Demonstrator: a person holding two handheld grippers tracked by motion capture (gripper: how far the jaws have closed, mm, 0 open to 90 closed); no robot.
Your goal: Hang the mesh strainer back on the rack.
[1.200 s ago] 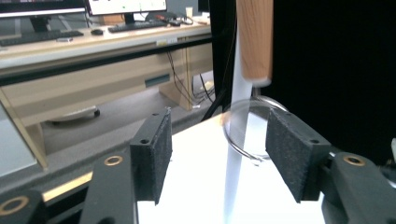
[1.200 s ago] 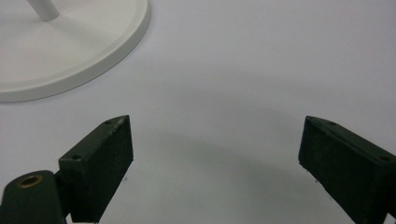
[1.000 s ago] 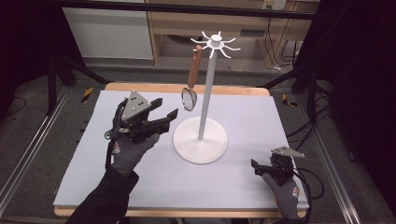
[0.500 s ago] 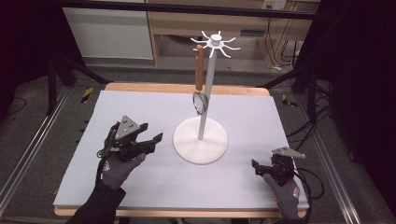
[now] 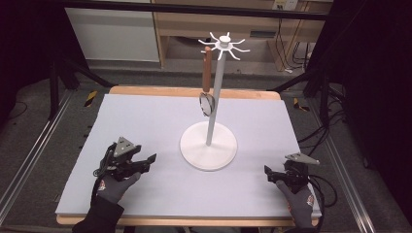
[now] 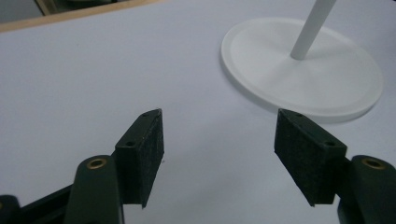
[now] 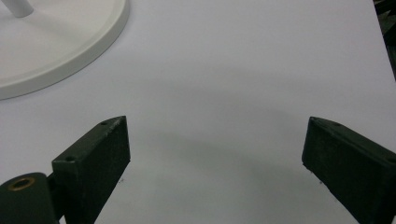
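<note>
High view: white stand (image 5: 209,145) upright on the grey mat (image 5: 160,121), round base near the mat's middle, pole rising to a crown of hooks. Hanging from one hook by a brown handle, a small strainer (image 5: 207,104), bowl level with mid-pole and just left of it, clear of the mat. Left gripper (image 5: 148,162) low over the mat, left of the base and apart from it, pointing right toward the base, held in a gloved left hand (image 5: 112,187); jaws spread, nothing between. Right gripper (image 5: 268,174) near the mat's front right corner, right of the base and apart from it, pointing left, in a gloved right hand (image 5: 299,201).

Left gripper view: two black jaws wide apart, just been opening, bare mat between the pads (image 6: 149,144), nothing gripped. Stand base ahead and to the right, pole foot at its centre.

Right gripper view: jaws wide apart over bare mat, nothing held. Edge of the base at the upper left.
</note>
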